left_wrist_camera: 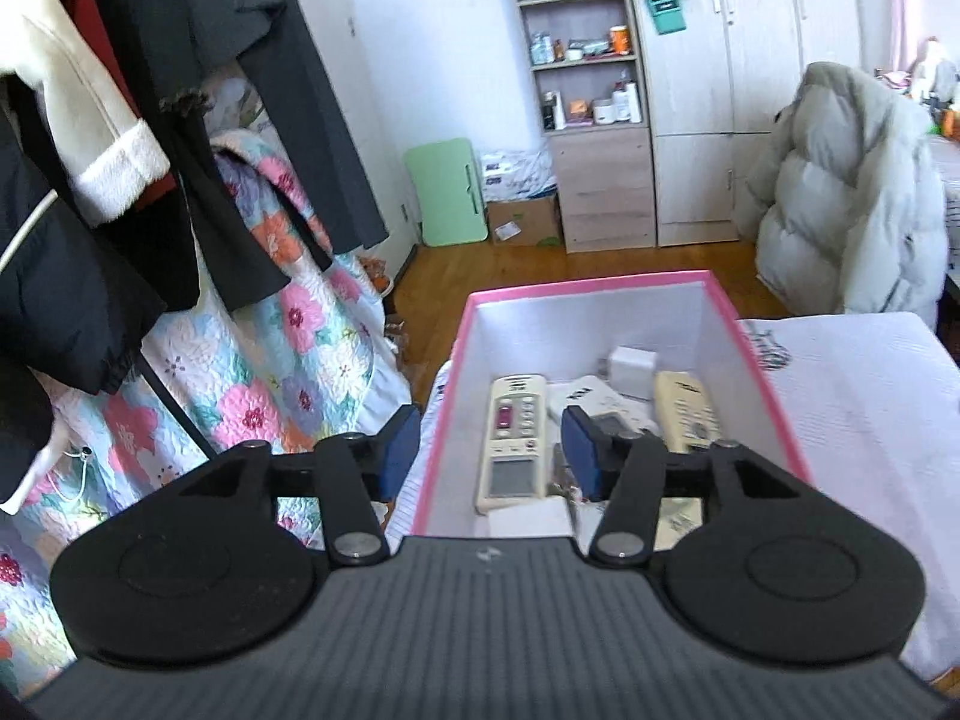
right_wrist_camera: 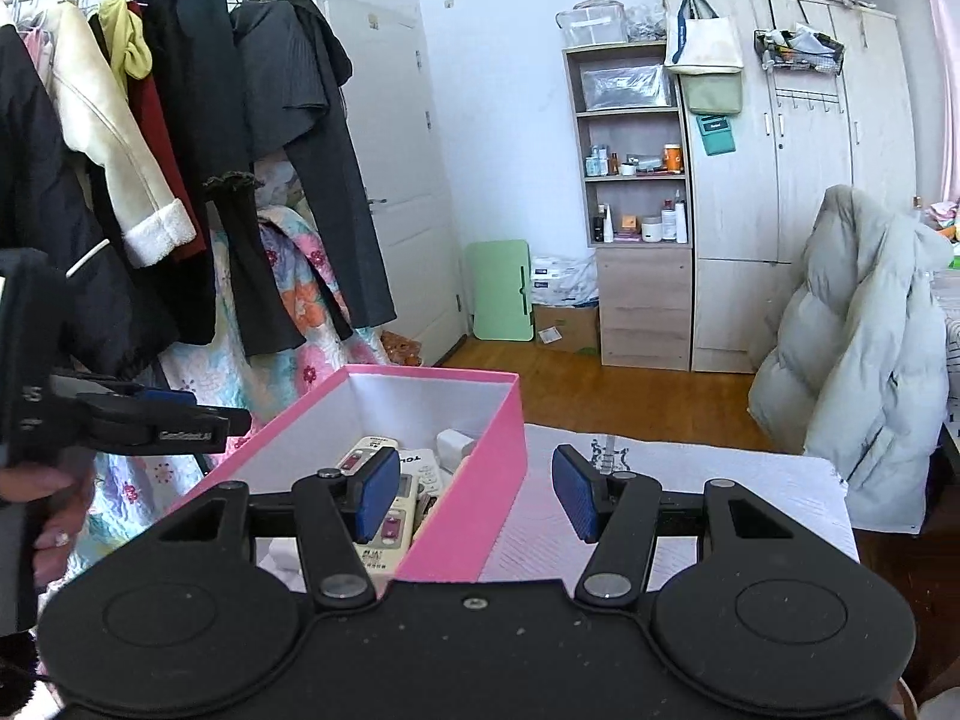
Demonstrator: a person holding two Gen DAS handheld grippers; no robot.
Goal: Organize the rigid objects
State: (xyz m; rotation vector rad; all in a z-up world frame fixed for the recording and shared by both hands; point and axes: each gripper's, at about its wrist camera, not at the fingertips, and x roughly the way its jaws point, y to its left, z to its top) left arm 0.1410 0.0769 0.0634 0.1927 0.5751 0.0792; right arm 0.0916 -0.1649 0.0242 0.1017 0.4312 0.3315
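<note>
Pink box (left_wrist_camera: 606, 294) is my landmark: it sits open on a white cloth (left_wrist_camera: 852, 420), and I read everything from it. My left gripper (left_wrist_camera: 491, 450) straddles its left wall, one blue pad outside the box and the other inside, jaws spread wide and holding nothing. My right gripper (right_wrist_camera: 474, 495) straddles the opposite pink wall (right_wrist_camera: 480, 498) in the same way, one pad over the inside and one over the cloth, jaws likewise released and empty. Inside the box I see a white remote (left_wrist_camera: 513, 444) with a red button patch lying flat along the left wall, a cream remote (left_wrist_camera: 687, 411) towards the right wall, and a small white charger block (left_wrist_camera: 630, 372) near the far wall. From the right wrist view, the left gripper (right_wrist_camera: 180, 417) shows beside the box's left wall, gripped by a hand (right_wrist_camera: 54, 516).
</note>
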